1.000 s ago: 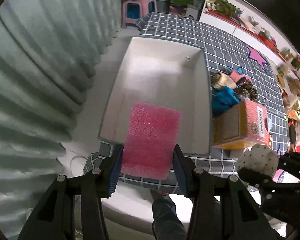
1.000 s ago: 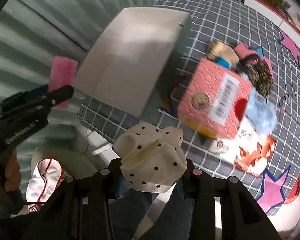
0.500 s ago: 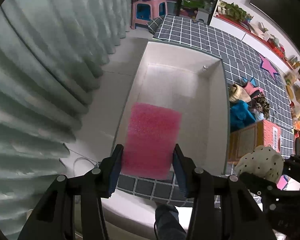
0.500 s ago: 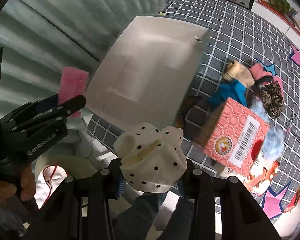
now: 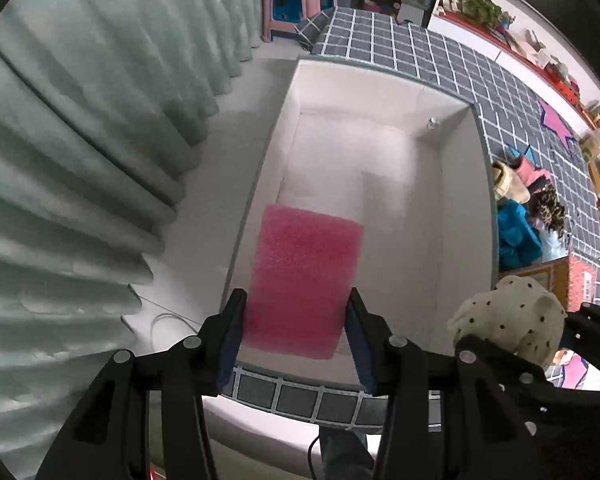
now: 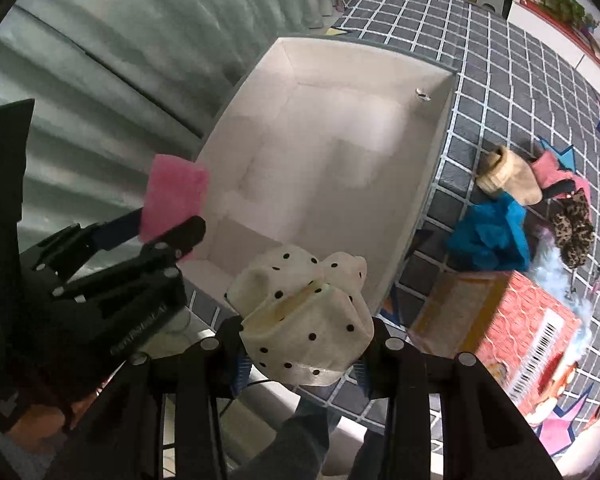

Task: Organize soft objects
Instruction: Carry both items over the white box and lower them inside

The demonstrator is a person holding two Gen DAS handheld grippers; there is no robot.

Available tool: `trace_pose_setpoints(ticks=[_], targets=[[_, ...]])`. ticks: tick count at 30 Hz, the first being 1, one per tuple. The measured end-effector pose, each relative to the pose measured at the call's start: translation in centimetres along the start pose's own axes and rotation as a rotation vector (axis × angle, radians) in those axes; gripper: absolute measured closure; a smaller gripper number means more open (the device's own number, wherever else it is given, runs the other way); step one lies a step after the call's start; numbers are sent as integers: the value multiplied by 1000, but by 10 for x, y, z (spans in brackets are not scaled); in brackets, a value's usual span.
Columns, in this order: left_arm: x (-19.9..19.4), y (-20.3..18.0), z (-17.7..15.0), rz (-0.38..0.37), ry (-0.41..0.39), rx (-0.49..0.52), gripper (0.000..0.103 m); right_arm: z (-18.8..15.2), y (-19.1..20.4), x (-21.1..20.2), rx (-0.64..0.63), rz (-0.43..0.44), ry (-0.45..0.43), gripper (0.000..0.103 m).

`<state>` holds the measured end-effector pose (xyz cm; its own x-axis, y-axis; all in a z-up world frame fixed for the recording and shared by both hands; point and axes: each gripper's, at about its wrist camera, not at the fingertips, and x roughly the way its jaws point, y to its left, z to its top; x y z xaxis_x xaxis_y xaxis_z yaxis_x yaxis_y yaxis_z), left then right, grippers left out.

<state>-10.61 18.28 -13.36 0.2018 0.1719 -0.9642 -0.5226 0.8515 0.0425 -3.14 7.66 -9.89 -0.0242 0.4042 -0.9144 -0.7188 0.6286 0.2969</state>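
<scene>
My left gripper [image 5: 296,332] is shut on a pink sponge [image 5: 304,280] and holds it above the near end of an empty white box [image 5: 466,216]. The sponge also shows in the right wrist view [image 6: 174,196]. My right gripper [image 6: 302,354] is shut on a cream cloth with black dots [image 6: 306,316], held above the box's near right corner [image 6: 428,184]. The cloth shows at the right in the left wrist view [image 5: 508,320].
The box sits on a grey checked cloth [image 6: 500,60]. Right of it lie a blue cloth [image 6: 492,236], a tan soft item [image 6: 512,176], a leopard-print item [image 6: 576,228] and a red carton [image 6: 532,328]. A pale curtain [image 5: 80,160] hangs at the left.
Both grippers have moved forward and left over the box. The box now sits more centrally in both views, and the red carton has slid to the right edge.
</scene>
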Motion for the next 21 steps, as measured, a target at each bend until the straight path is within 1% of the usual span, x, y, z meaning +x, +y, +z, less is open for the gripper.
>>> trace_pose_setpoints(ticks=[3, 11, 15, 21], targets=[[10, 0, 1, 9, 17, 9, 51, 3, -5, 12, 16, 4, 15, 61], [29, 0, -6, -11, 66, 21, 51, -1, -7, 37, -3, 5, 57, 61], [36, 1, -11, -28, 101, 26, 51, -3, -5, 45, -15, 8, 85, 61], [47, 0, -21, -28, 138, 38, 51, -4, -4, 53, -29, 10, 111, 61]])
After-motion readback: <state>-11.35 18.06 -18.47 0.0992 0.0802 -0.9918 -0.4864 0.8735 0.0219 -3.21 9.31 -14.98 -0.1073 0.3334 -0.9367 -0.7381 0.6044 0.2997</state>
